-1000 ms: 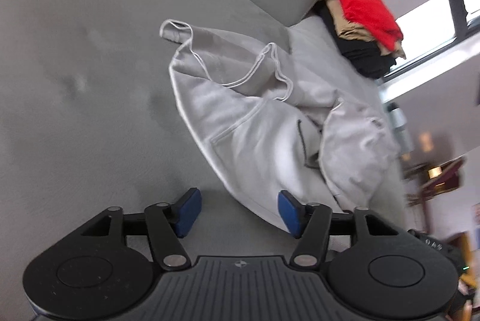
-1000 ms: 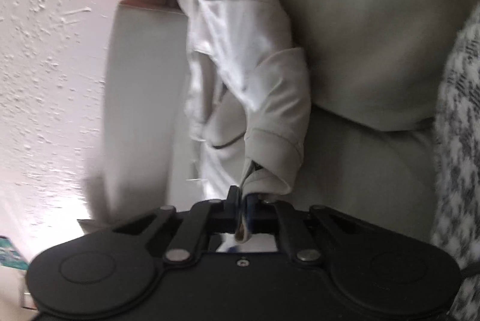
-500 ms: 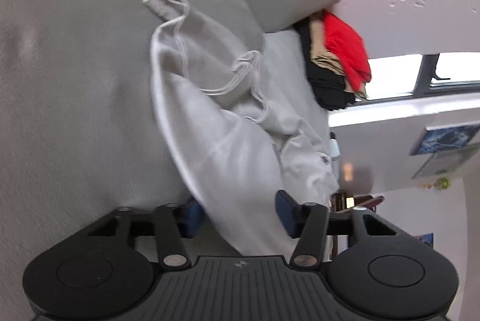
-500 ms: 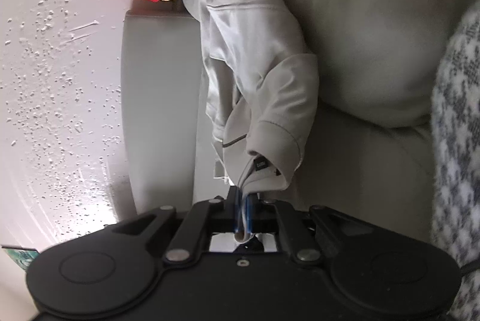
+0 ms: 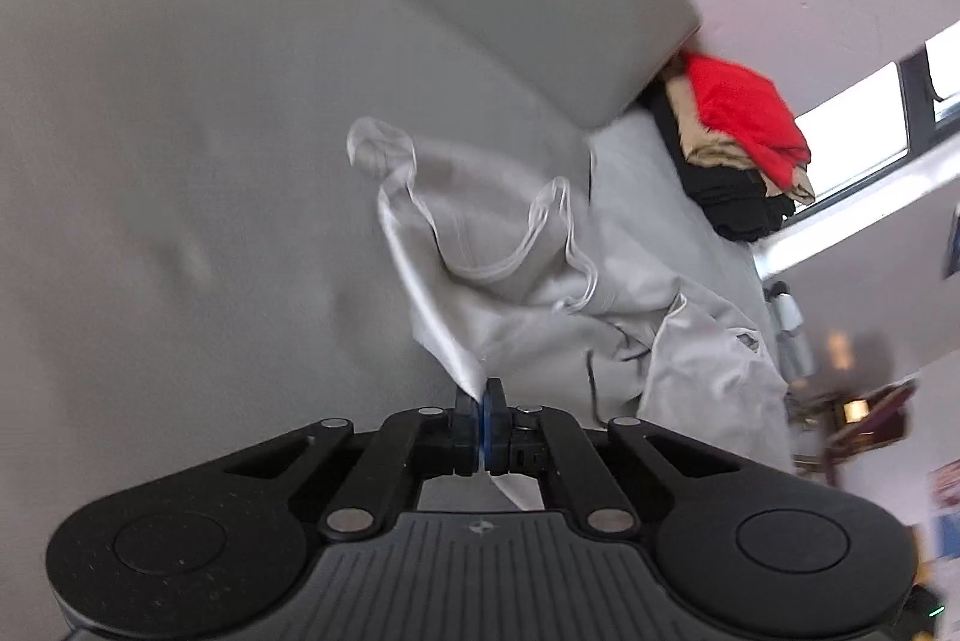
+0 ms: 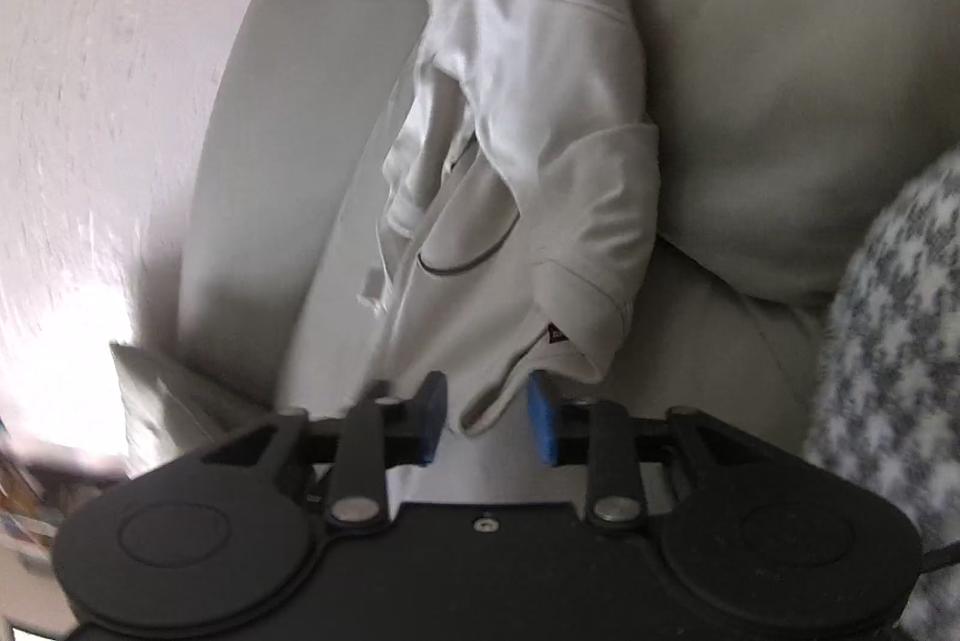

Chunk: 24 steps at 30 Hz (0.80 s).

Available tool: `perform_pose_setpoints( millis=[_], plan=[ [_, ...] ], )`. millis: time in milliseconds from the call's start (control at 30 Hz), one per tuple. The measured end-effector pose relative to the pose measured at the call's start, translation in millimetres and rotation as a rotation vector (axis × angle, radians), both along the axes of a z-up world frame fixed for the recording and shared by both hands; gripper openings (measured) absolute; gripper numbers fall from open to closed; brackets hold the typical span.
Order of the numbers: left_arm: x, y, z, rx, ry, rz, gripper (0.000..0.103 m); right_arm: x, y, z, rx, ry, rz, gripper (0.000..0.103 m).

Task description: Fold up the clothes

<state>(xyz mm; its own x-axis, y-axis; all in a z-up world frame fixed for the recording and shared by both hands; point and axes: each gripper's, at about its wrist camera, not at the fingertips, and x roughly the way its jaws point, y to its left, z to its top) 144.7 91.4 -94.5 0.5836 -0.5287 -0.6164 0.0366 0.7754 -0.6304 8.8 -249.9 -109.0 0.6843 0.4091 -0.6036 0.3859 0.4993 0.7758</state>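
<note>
On the left side of things, the left gripper is pinching the near edge of the pale grey hoodie, its blue pads pressed together on a thin fold of the cloth, which is stretching up and away from them. The hoodie is lying crumpled on the grey sofa, its white drawstring looping across the open neck. Behind it, against the sofa's padded back, a stack of folded clothes is sitting, with a red piece on top, tan under it and black at the bottom. A bright window is showing past the stack.

Moving across to the right, the right gripper is opening its jaws. The hoodie's cuffed sleeve end is hanging just above them, and a loose flap of the hem is drooping into the gap between the blue pads; the pads are standing clear of it on both sides, not pressing. In this view the garment is trailing away along the sofa seat towards the same red-topped stack at the far end. At the far right edge, a grey-and-white houndstooth fabric is resting beside a sofa cushion. The picture is blurred, so finer detail is not readable.
</note>
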Motion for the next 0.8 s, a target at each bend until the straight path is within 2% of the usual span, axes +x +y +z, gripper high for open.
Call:
perform_pose_setpoints(
  millis=[100,167,267,333,367,400,433,567,800],
  plan=[
    [-38.3,26.4,30.2,0.043,-0.081,0.086,0.000,-12.1,3.4,20.6,-0.096,-0.022,0.038,0.031],
    [-61.6,50.8,48.9,0.045,-0.126,0.152,0.000,-20.2,2.3,35.5,-0.165,-0.054,0.032,0.031],
    [-77.4,79.7,59.3,0.025,-0.116,0.158,0.000,-24.6,0.5,50.3,-0.225,-0.092,0.028,0.036],
    [-70.5,85.1,48.9,-0.018,-0.043,0.113,0.002,-20.6,-0.6,53.6,-0.217,-0.097,0.019,0.036],
    [-61.8,82.1,40.0,-0.027,-0.006,0.088,0.009,-18.0,-1.2,54.8,-0.208,-0.098,0.014,0.036],
    [-52.0,77.7,30.3,-0.032,0.031,0.064,0.028,-17.7,-0.4,55.8,-0.197,-0.101,0.012,0.036],
    [-40.9,71.5,20.6,-0.029,0.055,0.046,0.040,-17.8,1.1,56.8,-0.190,-0.106,0.013,0.037],
    [1.9,47.0,-18.3,-0.018,0.131,-0.013,0.039,-12.2,7.8,59.1,-0.179,-0.121,0.027,0.041],
    [35.1,29.5,-47.3,-0.107,0.108,-0.093,0.040,-12.1,-3.5,49.0,-0.168,-0.106,0.014,0.042]
  ],
)
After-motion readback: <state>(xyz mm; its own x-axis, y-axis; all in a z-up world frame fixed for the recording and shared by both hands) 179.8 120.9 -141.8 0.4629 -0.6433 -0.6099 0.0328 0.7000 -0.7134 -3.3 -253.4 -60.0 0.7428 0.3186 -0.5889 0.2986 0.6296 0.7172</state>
